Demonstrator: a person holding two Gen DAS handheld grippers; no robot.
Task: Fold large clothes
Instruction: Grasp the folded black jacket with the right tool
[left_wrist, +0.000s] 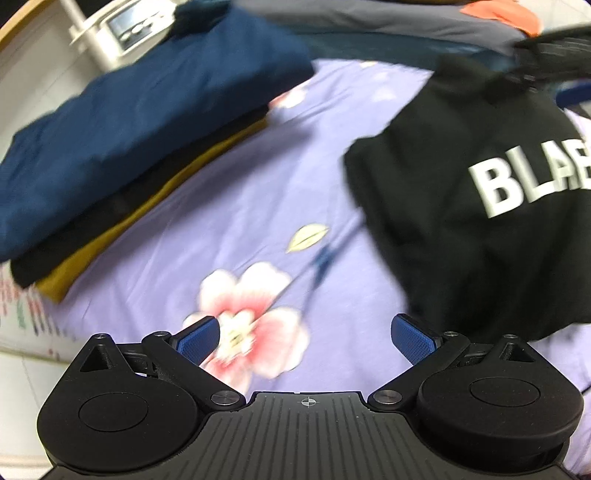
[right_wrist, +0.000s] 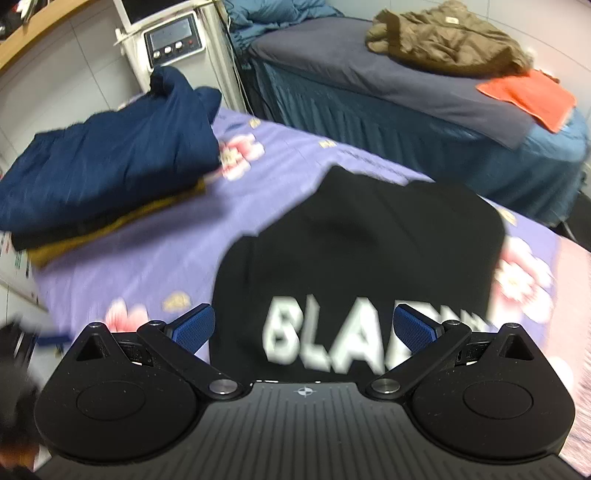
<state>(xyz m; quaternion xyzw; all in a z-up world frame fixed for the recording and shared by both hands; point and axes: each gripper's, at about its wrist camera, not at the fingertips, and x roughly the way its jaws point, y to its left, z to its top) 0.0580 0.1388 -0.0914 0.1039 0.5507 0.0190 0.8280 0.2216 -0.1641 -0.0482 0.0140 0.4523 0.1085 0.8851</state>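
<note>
purple bedsheet (left_wrist: 229, 192) open between black garment (right_wrist: 362, 236) and folded stack (left_wrist: 122, 147).

left gripper (left_wrist: 308, 339) fingers spread, right gripper (right_wrist: 304, 330) likewise

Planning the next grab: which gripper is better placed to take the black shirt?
Right. The right gripper is open with the black shirt straight ahead; the left gripper, also open, faces bare sheet.

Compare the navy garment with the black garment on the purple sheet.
The navy garment tops a stack; the black garment lies alone on the purple sheet. The black garment carries white lettering; the navy garment looks plain. Both rest on the same bed, and no gripper holds either.
</note>
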